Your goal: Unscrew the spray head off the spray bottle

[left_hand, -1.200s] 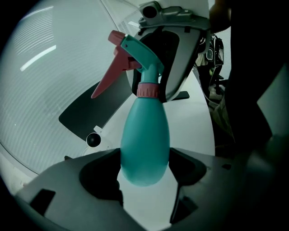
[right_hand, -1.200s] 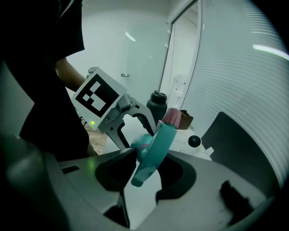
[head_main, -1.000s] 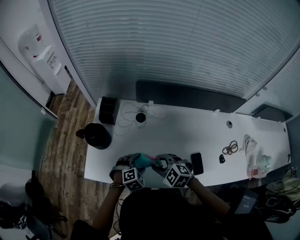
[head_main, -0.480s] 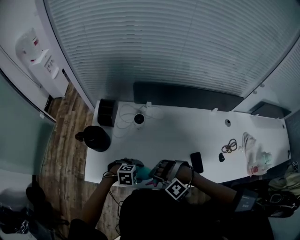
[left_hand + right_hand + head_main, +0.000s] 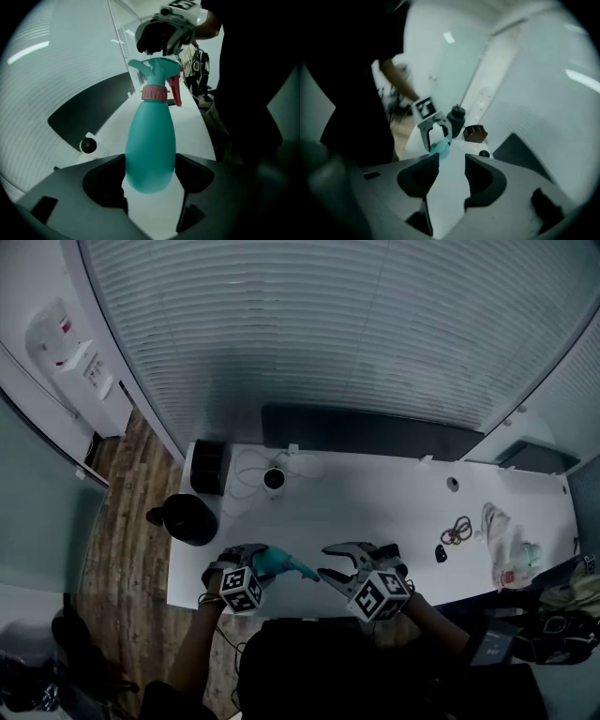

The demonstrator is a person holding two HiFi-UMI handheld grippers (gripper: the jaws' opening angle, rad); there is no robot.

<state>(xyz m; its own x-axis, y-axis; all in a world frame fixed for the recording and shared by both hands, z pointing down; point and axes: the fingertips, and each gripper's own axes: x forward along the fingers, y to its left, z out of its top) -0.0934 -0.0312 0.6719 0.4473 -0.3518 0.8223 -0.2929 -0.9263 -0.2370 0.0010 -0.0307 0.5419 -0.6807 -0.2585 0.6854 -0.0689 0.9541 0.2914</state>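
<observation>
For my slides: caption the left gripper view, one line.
Left claw grips the teal spray bottle by its base, spray head still on; right claw, empty and just opening, hangs beyond it.

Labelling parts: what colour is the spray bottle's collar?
Pink collar, clearest in the left gripper view.

- The left gripper (image 5: 267, 563) carries a white cube (image 5: 241, 589) at its rear, and each visible face is printed with a black square marker.
- The right gripper (image 5: 330, 563) bears a matching marker cube (image 5: 380, 596). Ahead of the cube its body is dark grey, ending in curved, claw-like prongs.
- In the left gripper view, its jaws are matt dark grey blocks, each with a rounded scoop hollowed into the inner face.
- The right gripper's jaws have the same grey, scooped shape in the right gripper view.
- The person wears a dark top (image 5: 309, 667), and a dark sleeve (image 5: 489, 645) sits well behind the right gripper.
</observation>
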